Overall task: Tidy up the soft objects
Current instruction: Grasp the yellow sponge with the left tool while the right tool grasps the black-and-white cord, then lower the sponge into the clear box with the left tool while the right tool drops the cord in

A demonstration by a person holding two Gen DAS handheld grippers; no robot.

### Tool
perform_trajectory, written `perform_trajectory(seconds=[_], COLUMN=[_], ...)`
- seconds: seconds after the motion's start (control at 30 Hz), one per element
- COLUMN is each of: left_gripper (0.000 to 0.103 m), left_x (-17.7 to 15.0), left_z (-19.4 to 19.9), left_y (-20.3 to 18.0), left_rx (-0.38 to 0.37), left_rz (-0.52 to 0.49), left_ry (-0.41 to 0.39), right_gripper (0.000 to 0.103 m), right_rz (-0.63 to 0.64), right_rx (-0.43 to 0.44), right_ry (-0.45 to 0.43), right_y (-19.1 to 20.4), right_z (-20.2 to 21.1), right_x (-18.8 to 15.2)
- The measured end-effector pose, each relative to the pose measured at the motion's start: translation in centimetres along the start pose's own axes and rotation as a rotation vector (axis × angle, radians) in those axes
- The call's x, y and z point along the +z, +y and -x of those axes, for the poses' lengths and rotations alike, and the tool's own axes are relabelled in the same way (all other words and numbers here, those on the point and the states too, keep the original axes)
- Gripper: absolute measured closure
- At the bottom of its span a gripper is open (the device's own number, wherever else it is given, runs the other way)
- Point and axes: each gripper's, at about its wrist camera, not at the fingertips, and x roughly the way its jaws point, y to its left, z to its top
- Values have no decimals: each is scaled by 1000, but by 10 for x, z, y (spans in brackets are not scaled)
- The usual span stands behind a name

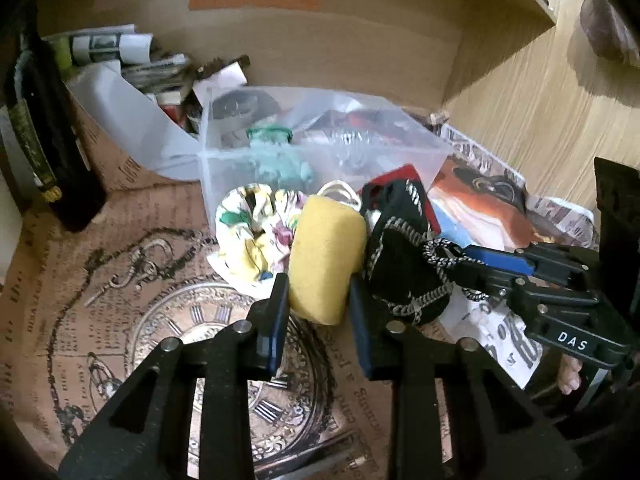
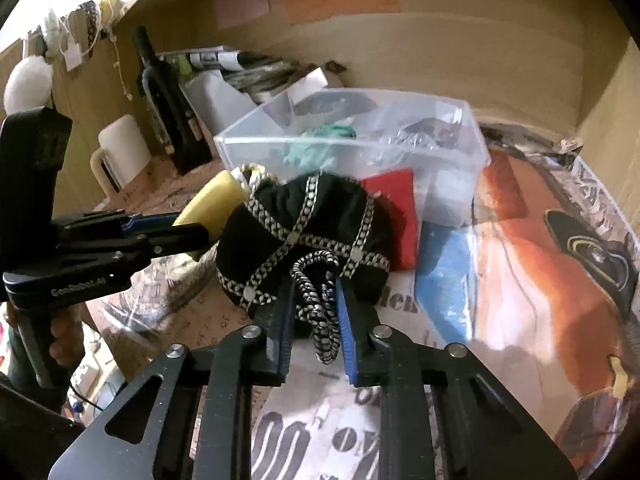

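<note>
My left gripper (image 1: 319,284) is shut on a yellow sponge (image 1: 326,258), held upright between its blue pads; the sponge also shows in the right wrist view (image 2: 214,204). My right gripper (image 2: 312,296) is shut on a black drawstring pouch (image 2: 304,236) with silver trim, gripping it at its braided cord (image 2: 318,304). The pouch (image 1: 404,264) sits right next to the sponge, touching it. A floral fabric scrunchie (image 1: 256,232) lies left of the sponge. A red pad (image 2: 394,216) lies behind the pouch. A clear plastic bin (image 1: 320,152) holding a teal soft item (image 1: 280,160) stands just behind.
A dark bottle (image 1: 44,140) stands at the left, beside a second translucent container (image 1: 132,116) with rolled papers. A white mug (image 2: 120,152) stands left of the bottle. Wooden walls close the back and right. Printed paper (image 1: 120,320) covers the shelf floor.
</note>
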Motion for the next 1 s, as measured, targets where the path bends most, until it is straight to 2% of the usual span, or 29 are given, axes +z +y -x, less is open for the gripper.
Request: perform_trajectory(seconds=[0.23, 0.6, 0.8, 1.0], left_gripper=[75, 75, 75, 75], left_x=[15, 63, 90, 114], left_z=[17, 25, 15, -8], left_y=[2, 9, 13, 17], left_rx=[17, 56, 77, 93], left_rz=[-2, 3, -5, -5], left_ry=[-75, -188, -211, -177], right_gripper=[85, 85, 85, 84], right_rz=[3, 26, 41, 59], right_rx=[-32, -81, -87, -76], right_ry=[-87, -244, -282, -259], right_y=[-3, -13, -17, -20], right_z=[20, 38, 31, 6], right_x=[17, 68, 95, 120])
